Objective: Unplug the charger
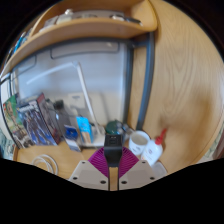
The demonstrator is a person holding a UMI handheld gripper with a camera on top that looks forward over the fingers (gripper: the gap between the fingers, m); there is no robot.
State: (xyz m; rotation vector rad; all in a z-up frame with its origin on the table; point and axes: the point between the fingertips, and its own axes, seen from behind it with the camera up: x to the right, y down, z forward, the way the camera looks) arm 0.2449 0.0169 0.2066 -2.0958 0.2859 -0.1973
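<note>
My gripper [113, 152] is at the desk, and its two magenta pads [100, 157] press against both sides of a black charger [113, 143]. The charger stands upright between the fingertips. Its upper end reaches a dark block [113, 128] just ahead of the fingers; I cannot tell whether this is the socket. The part of the charger below the pads is hidden by the fingers.
A white cup [139, 141] and a small white bottle with a red cap [156, 148] stand right of the fingers. A blue box [85, 129] and books [30, 120] are to the left. A wooden shelf [90, 27] hangs overhead, with a wooden panel [185, 90] at the right.
</note>
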